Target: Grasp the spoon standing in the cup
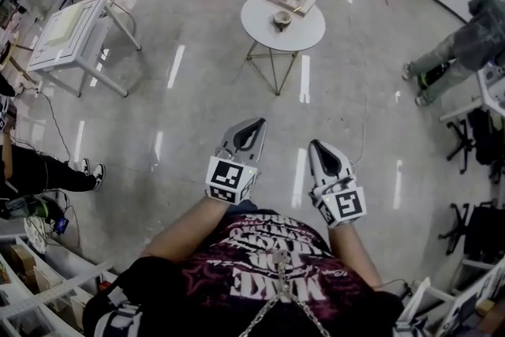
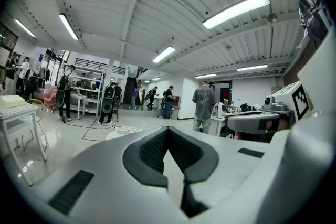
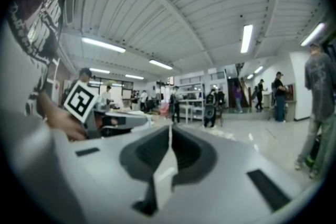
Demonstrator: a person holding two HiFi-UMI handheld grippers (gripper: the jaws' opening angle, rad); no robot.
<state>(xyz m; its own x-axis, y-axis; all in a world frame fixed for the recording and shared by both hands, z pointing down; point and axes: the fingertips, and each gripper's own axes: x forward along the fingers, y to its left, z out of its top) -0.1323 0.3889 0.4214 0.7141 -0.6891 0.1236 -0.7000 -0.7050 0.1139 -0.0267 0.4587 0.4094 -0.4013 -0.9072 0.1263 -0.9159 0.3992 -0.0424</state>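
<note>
— Step shown?
— Approach: left gripper (image 1: 256,123) and right gripper (image 1: 316,145) are held pressed together, empty; cup (image 1: 282,20) is seen on the round table (image 1: 259,29), well apart.
— Next move?
— Table must be neared, jaws spread; spoon is not resolved.

Head view: above the person (image 1: 260,272), steeply down on left gripper (image 1: 257,123), right gripper (image 1: 315,144), floor (image 1: 189,106); round table (image 1: 260,26) well ahead.
Left gripper view: close behind its jaws, level across the floor.
Right gripper view: likewise.
Shared: each glimpses the other gripper.
</note>
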